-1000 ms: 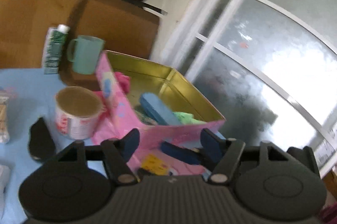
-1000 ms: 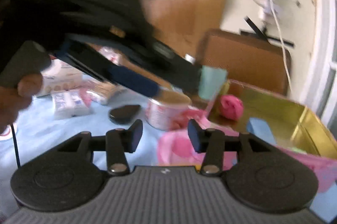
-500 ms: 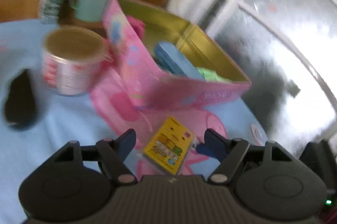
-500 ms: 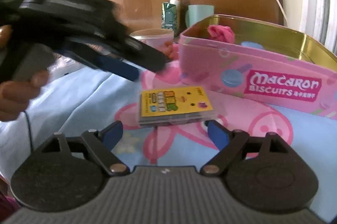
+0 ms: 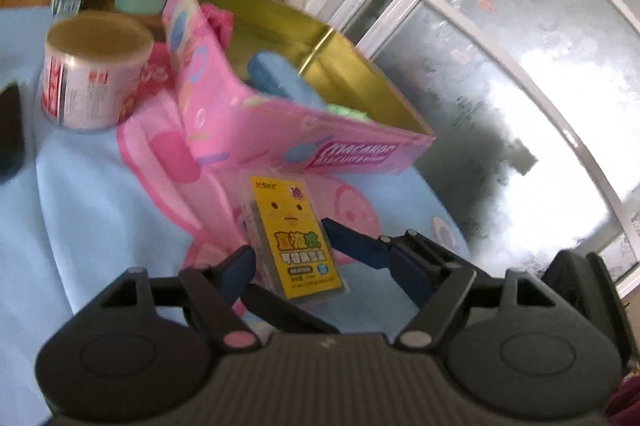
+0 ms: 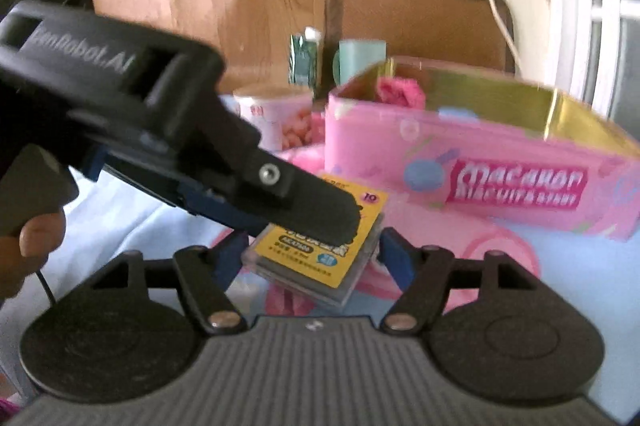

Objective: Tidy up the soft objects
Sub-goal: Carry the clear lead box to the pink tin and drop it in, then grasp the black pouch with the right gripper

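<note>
The flat yellow plastic-wrapped packet [image 5: 298,240], earlier lying on the desk, is now lifted between both half-open hand-held grippers; whether either really clamps it cannot be told. Placing in the pink tin box [image 5: 280,130] seems next.

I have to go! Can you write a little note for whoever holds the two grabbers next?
Left tool: open, one finger on each side of the yellow-labelled pack.
Right tool: astride the same pack; grip unclear.
The pack sits in front of the macaron biscuit tin.
Done: pink piece, blue piece and green piece are in the tin.
Left: the pack is not yet in.
</note>
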Action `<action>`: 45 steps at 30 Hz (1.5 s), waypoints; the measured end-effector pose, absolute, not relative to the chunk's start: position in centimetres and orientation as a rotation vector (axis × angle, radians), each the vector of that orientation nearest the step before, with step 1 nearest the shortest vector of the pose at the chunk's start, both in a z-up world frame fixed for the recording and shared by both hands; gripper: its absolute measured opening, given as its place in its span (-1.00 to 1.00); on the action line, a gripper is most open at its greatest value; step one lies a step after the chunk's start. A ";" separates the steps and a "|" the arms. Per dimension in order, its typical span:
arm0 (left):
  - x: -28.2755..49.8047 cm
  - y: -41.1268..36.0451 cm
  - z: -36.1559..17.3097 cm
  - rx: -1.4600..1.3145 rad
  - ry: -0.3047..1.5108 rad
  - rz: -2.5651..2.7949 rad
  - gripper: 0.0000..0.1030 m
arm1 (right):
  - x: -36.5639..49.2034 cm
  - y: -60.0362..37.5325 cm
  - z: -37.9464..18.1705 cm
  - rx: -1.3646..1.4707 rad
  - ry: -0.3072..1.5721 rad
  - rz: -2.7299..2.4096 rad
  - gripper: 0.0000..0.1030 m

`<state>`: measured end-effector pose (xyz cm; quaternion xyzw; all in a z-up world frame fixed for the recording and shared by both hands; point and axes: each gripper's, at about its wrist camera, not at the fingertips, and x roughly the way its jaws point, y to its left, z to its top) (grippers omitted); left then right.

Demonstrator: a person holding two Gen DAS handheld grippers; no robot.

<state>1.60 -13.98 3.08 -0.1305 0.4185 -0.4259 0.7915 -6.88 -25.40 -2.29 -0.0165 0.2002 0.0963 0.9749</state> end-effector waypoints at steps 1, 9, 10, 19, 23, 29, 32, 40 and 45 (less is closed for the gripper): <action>1.4 -14.0 3.9 -0.275 0.882 -0.923 0.46 | -7.4 -25.4 -1.8 -0.041 0.376 0.190 0.44; 3.4 -17.5 9.5 -0.158 0.712 -0.958 0.50 | -6.1 -27.9 2.3 -0.087 0.197 0.125 0.44; 4.3 -18.3 9.7 -0.150 0.706 -0.952 0.50 | -5.1 -28.5 2.5 -0.087 0.195 0.115 0.44; 10.6 -21.2 7.4 -0.214 0.753 -0.817 0.51 | 1.3 -32.0 1.3 -0.034 0.258 0.027 0.50; 8.0 -17.5 8.0 -0.237 0.697 -0.862 0.51 | -1.3 -32.0 1.5 0.032 0.207 0.050 0.45; 3.0 -7.8 6.3 -0.285 0.666 -0.812 0.54 | -3.4 -28.9 1.5 0.050 0.169 0.192 -0.17; 1.6 -3.0 4.5 -0.315 0.687 -0.696 0.55 | -2.5 -25.8 1.4 0.050 0.242 0.328 -0.19; -1.1 6.4 3.0 -0.505 0.636 -0.543 0.55 | 3.0 -15.0 0.4 -0.072 0.429 0.446 0.21; -1.5 7.9 2.7 -0.537 0.620 -0.520 0.55 | 7.1 -12.0 -0.7 -0.101 0.533 0.388 0.23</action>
